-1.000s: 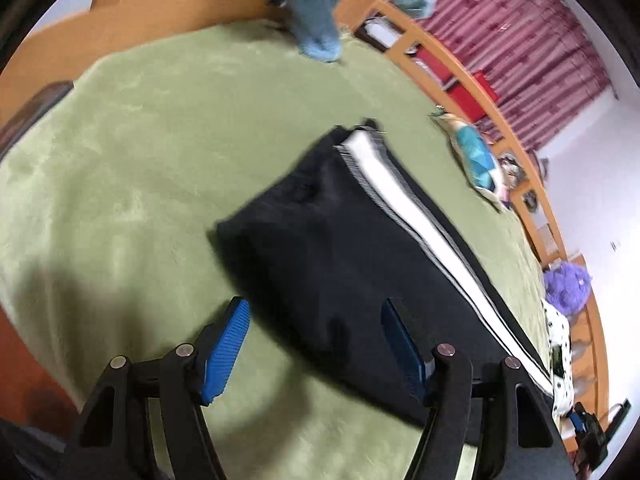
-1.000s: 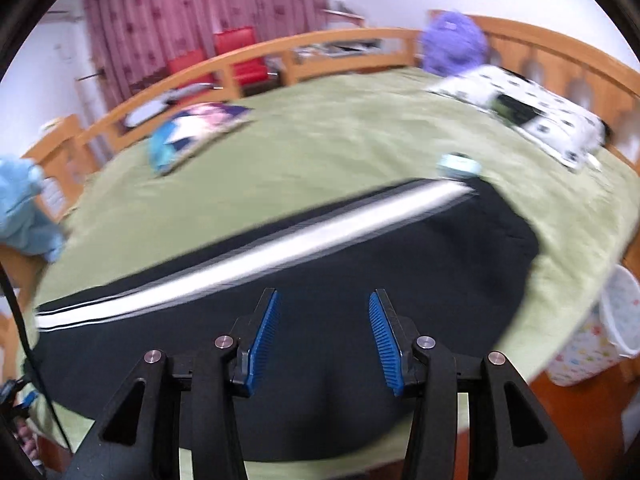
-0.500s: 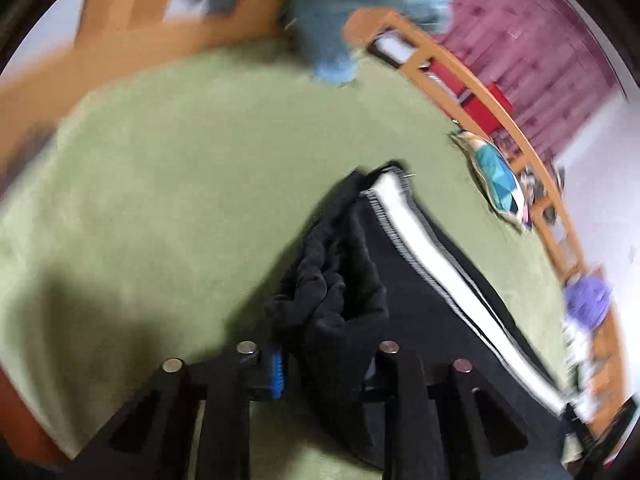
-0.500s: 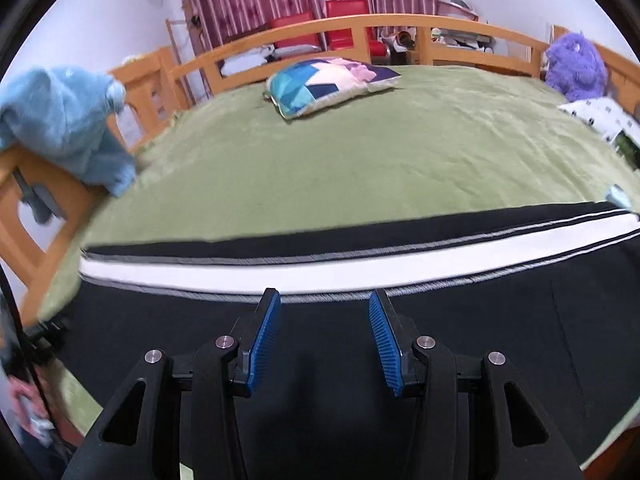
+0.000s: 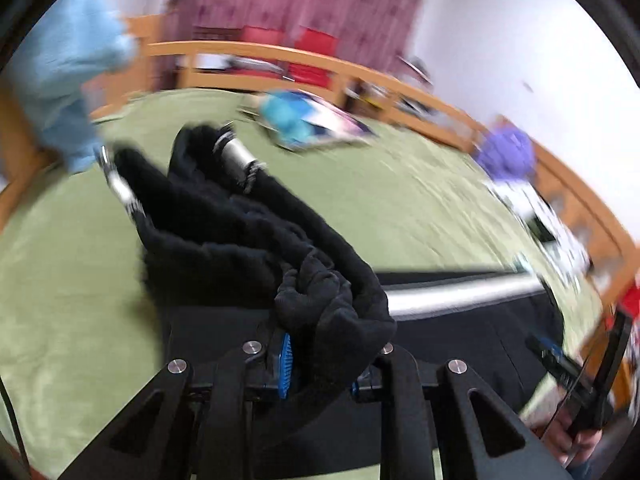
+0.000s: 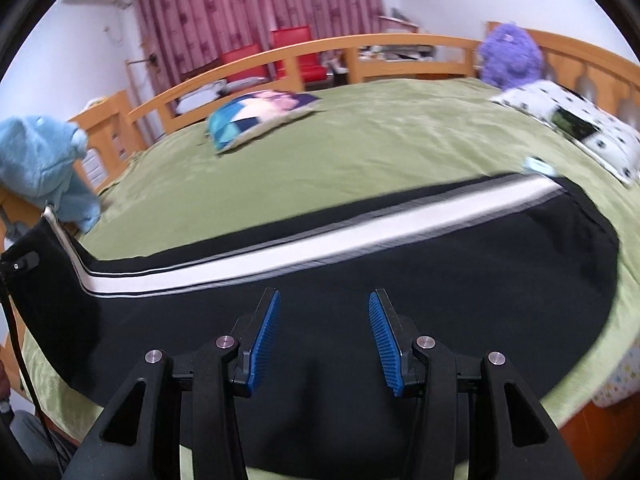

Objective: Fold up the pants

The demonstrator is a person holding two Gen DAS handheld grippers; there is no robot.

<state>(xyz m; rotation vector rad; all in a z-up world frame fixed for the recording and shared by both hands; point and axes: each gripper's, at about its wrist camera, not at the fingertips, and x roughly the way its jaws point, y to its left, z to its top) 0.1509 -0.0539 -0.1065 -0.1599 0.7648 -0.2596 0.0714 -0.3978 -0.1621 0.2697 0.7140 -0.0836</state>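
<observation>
Black pants (image 6: 360,280) with a white side stripe (image 6: 320,244) lie along the green bed cover. My left gripper (image 5: 320,364) is shut on the bunched leg end of the pants (image 5: 248,232) and holds it lifted off the bed; the cuff hangs over the fingers and hides the fingertips. My right gripper (image 6: 324,336) is open and empty, hovering over the middle of the pants. It also shows at the right edge of the left wrist view (image 5: 568,376).
The green bed (image 6: 380,132) has a wooden rail (image 6: 320,48) around it. On the bed are a blue picture cushion (image 6: 256,114), a spotted pillow (image 6: 572,124) and a purple plush toy (image 6: 510,54). A blue plush toy (image 6: 44,160) hangs at the left rail.
My left gripper closed on the leg end and lifted it, swinging toward the rest of the pants. My right gripper stayed open above the pants, its view shifting sideways.
</observation>
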